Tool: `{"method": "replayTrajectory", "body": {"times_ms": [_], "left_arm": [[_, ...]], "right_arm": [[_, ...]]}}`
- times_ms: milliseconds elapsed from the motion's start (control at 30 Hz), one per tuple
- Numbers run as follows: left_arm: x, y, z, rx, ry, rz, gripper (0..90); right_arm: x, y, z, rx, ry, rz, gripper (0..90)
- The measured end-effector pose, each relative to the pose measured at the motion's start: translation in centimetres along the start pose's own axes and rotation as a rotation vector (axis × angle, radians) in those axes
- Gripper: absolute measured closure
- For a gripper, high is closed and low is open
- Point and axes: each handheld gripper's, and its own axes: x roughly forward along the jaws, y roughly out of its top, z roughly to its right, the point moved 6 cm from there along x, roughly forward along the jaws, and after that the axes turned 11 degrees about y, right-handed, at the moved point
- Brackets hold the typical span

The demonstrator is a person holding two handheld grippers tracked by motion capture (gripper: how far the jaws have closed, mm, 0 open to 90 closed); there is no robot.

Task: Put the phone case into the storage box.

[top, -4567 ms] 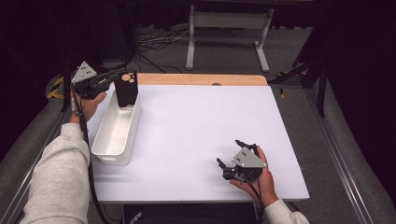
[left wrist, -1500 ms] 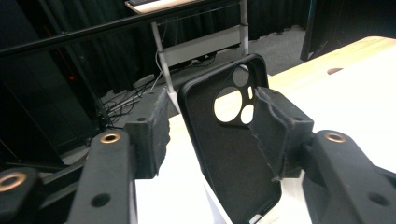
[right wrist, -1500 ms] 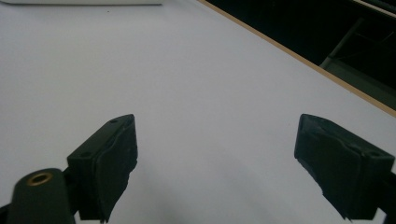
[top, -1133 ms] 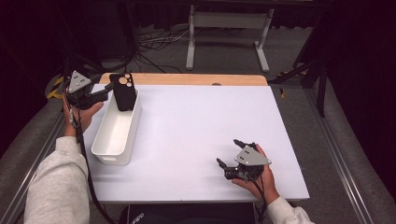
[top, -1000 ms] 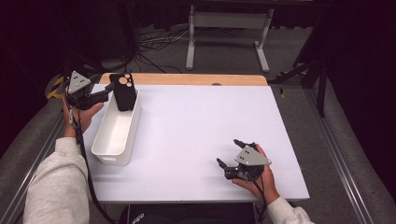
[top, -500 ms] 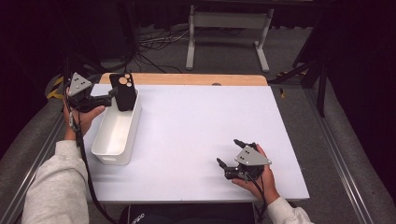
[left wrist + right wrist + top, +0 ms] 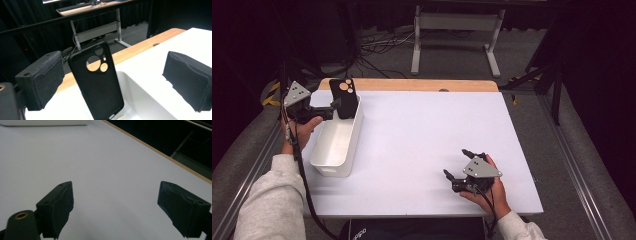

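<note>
A black phone case (image 7: pixel 344 97) (image 7: pixel 97 82) with camera cut-outs stands on end in the far end of the white bin (image 7: pixel 329 170) (image 7: pixel 142 102), tilted slightly. My left gripper (image 7: pixel 335 106) (image 7: pixel 117 75) reaches in level from the left. Its jaws have just been opening and now stand wide, the case between them with neither pad pressing on it. My right gripper (image 7: pixel 455 162) (image 7: pixel 115 202) rests open in a hand near the front right of the white table (image 7: pixel 427 125), nothing between its pads.
The bin lies lengthwise along the table's left side. A wooden strip (image 7: pixel 412 85) (image 7: pixel 160 152) runs along the table's far edge. Beyond it on the floor stand a grey desk frame (image 7: pixel 457 22) and some cables.
The left jaws have spread apart and let go of the phone case, which now stands in the bin. The left hand has drawn back slightly to the left. The right hand has not moved.
</note>
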Motion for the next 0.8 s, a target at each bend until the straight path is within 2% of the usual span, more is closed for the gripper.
{"method": "replayTrajectory", "body": {"times_ms": [333, 533, 667, 800], "left_arm": [[-0.6, 0.7, 1.4, 0.021, -0.025, 0.027, 4.1], [-1.5, 0.9, 2.1, 0.041, -0.038, 0.034, 3.8], [-2.2, 1.1, 2.2, 0.021, -0.044, 0.052, 4.0], [-3.0, 1.1, 2.8, 0.037, -0.055, 0.061, 4.0]], "right_arm": [[-0.2, 0.1, 0.1, -0.001, -0.006, 0.006, 14.1], [-0.3, 0.4, 0.1, -0.006, -0.001, 0.018, 14.0], [-0.5, 0.5, 0.2, 0.001, -0.005, 0.024, 14.1], [-0.4, 0.6, 0.3, 0.005, -0.005, 0.024, 14.1]]}}
